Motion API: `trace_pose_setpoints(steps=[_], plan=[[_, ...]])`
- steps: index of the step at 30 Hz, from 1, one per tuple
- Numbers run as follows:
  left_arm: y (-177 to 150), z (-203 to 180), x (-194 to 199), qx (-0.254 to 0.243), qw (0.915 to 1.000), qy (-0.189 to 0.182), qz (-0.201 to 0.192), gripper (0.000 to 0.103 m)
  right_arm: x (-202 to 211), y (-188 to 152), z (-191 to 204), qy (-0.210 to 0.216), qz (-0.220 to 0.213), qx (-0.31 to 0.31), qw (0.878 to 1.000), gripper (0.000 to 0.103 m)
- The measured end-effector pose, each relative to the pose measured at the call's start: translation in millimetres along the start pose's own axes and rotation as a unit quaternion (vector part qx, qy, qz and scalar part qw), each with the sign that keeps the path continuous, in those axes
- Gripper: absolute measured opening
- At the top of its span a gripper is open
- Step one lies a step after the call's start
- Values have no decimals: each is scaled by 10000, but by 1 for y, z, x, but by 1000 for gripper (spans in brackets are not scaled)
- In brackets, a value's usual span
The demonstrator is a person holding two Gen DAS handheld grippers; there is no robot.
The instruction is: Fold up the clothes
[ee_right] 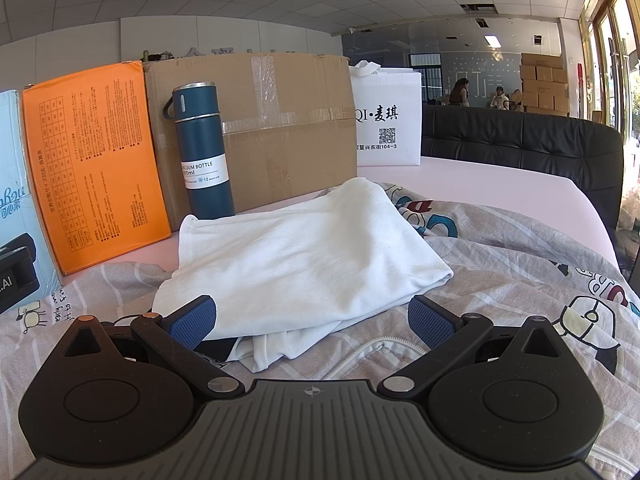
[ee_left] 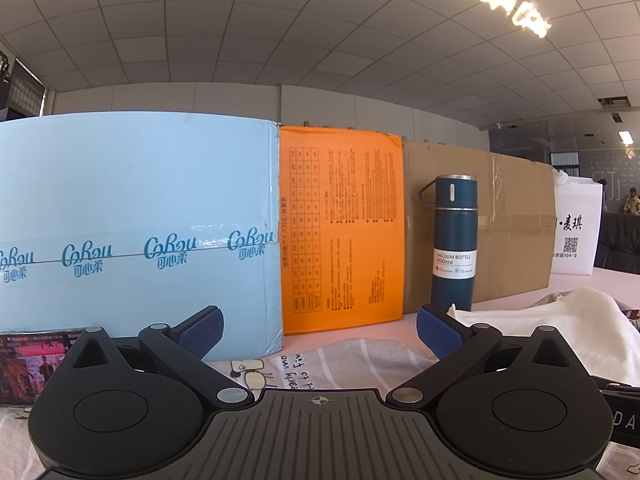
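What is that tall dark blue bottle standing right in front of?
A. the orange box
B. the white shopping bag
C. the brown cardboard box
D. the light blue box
C. In the right wrist view the upright blue bottle has the taped brown cardboard box directly behind it; the orange box lies to its left and the white bag further right.

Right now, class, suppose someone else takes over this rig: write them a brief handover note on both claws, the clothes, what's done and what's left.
Left claw: open, empty, low over the patterned sheet.
Right claw: open, empty, facing the white garment.
The garment lies loosely folded on the sheet, in front of the vacuum bottle and cardboard box.
Done: seemingly a rough fold.
Left: probably tidying and finishing the fold.
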State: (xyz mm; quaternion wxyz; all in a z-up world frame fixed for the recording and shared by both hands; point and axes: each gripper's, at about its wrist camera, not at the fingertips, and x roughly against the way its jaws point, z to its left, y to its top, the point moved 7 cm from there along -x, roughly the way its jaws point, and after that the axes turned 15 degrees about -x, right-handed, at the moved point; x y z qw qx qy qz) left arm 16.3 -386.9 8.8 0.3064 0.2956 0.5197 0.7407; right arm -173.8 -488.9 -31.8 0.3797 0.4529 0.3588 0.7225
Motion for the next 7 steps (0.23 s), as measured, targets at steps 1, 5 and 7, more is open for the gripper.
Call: trace_pose_setpoints(steps=[1,5,7], plan=[[0,0,0,-1,10000,1,-2,103,0,0,0,0,0,0,10000,103],[1,0,0,-9,10000,1,-13,103,0,0,0,1,0,1,10000,103],[1,0,0,-6,10000,0,-7,103,0,0,0,2,0,1,10000,103]])
